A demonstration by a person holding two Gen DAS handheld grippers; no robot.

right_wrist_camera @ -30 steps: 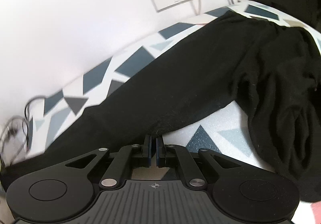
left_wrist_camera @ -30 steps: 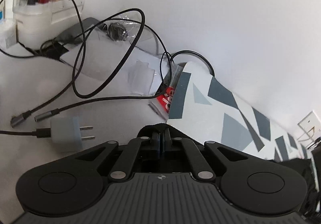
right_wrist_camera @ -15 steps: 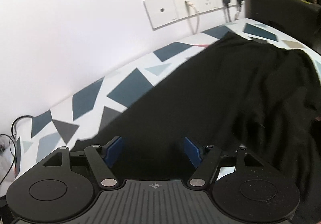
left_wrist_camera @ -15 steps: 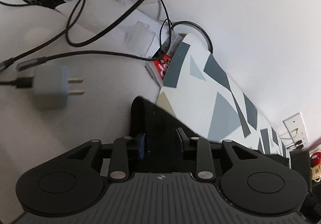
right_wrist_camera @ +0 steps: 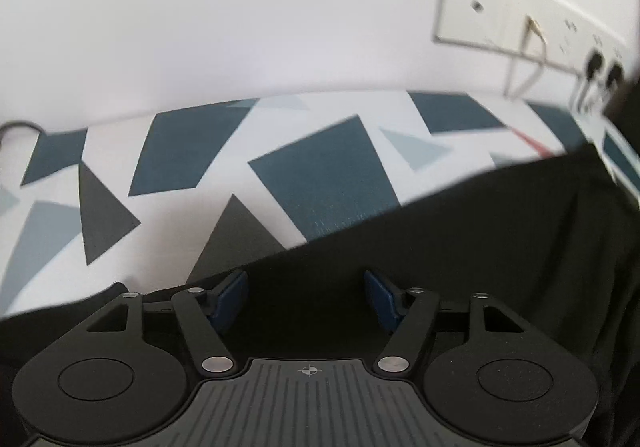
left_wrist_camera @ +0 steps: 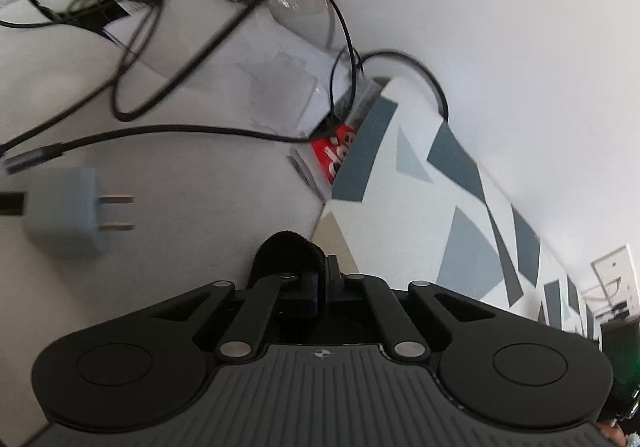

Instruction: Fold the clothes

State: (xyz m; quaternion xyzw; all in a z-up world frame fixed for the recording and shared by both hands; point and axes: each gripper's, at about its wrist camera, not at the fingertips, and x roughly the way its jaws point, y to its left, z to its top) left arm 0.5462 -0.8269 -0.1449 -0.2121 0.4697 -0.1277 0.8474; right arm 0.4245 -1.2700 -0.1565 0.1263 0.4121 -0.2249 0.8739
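Left tool (left_wrist_camera: 322,279) has reclamped black garment (left_wrist_camera: 286,251); right tool (right_wrist_camera: 306,297) closing.

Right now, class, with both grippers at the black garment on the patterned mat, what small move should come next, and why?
Probably finish closing the right gripper on the black garment. Its jaws are closing with cloth between them but do not press it yet, while the left gripper is already shut on a garment edge over the mat. Lifting with one grip would likely drag the cloth askew.
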